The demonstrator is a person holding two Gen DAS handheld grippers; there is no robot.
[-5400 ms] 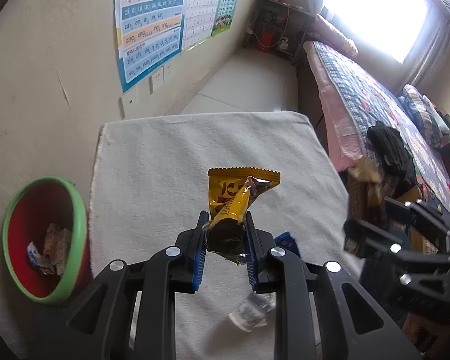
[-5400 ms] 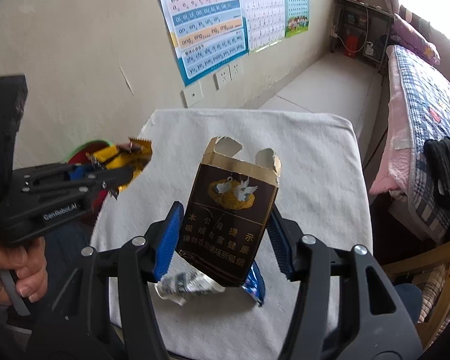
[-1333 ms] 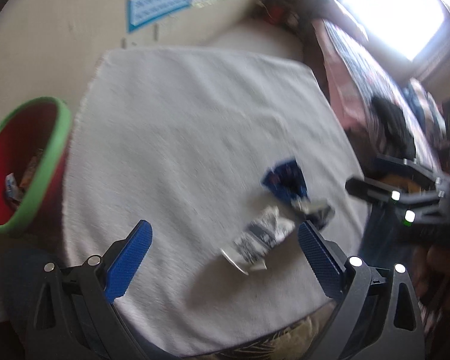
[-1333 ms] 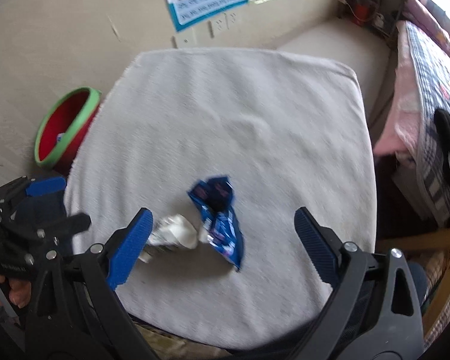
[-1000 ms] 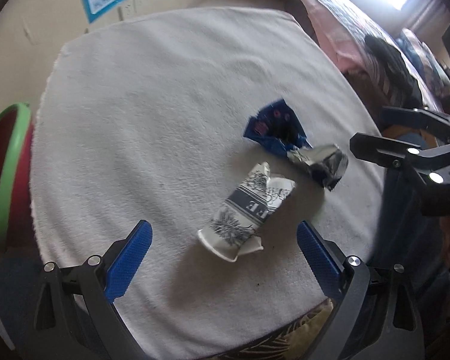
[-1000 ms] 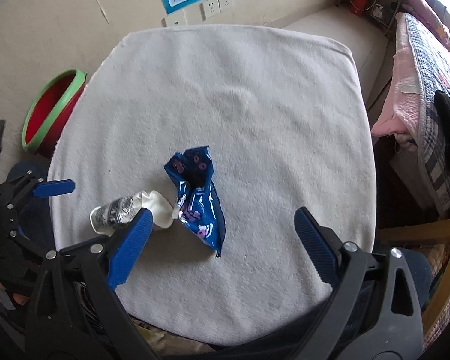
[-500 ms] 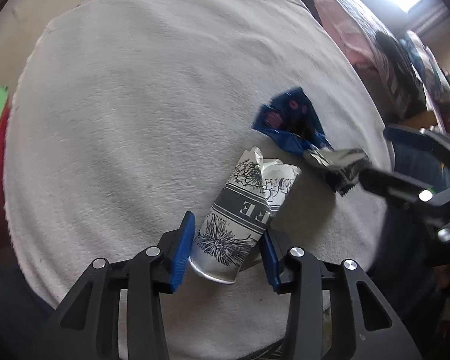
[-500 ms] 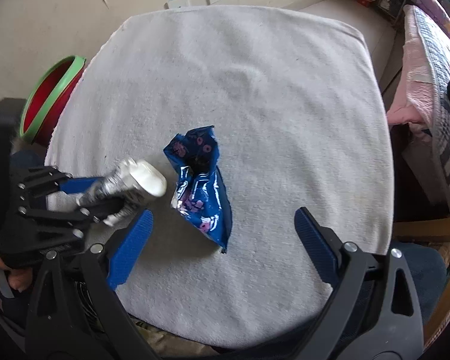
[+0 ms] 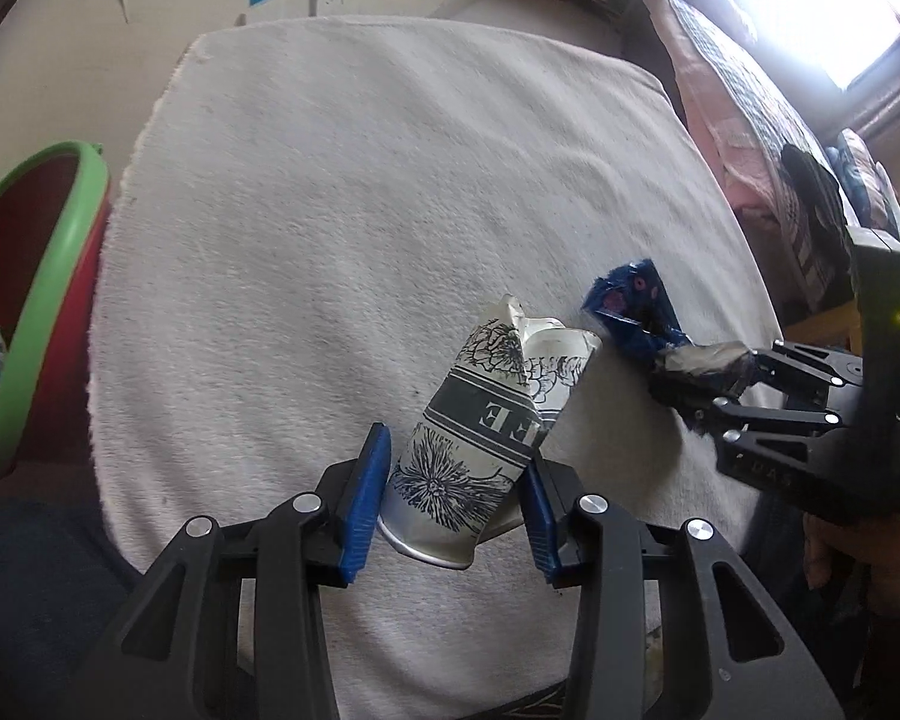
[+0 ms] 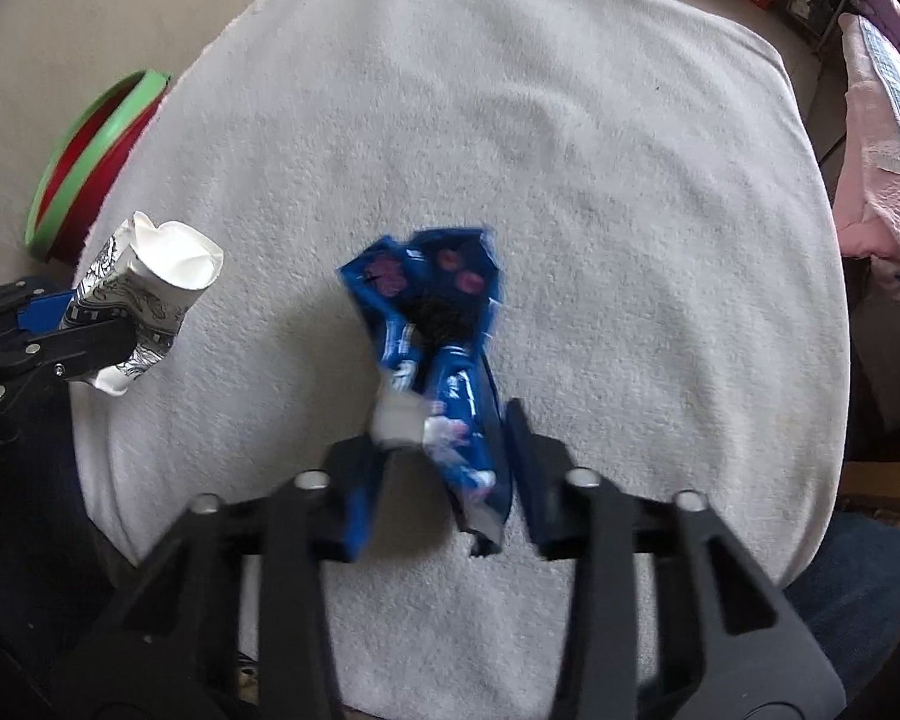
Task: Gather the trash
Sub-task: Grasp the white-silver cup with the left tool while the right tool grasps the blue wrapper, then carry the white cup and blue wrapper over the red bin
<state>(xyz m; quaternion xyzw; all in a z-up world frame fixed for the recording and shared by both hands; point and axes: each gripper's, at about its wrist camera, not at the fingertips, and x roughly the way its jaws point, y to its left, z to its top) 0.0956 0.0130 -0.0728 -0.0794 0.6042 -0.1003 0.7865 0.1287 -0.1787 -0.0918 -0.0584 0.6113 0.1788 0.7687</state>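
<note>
Our left hand-held gripper (image 9: 453, 486) clamps the crushed paper cup (image 9: 492, 420) above the counter (image 9: 342, 192); our right hand-held gripper (image 10: 444, 480) pinches the blue wrapper (image 10: 444, 324). The red bin (image 9: 24, 300) sits left, bed (image 9: 762, 96) right.

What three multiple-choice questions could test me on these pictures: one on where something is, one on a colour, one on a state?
1. Where is the bin?
A. off the table's left edge
B. on the bed
C. on the towel

2. What colour is its rim?
A. yellow
B. green
C. black

3. What does the left gripper hold?
A. nothing
B. a spoon
C. a crushed paper cup

Answers: 1 A, it sits beside the white towel; 2 B, green around red; 3 C, its blue pads pinch the cup, while the right gripper has the blue wrapper.
</note>
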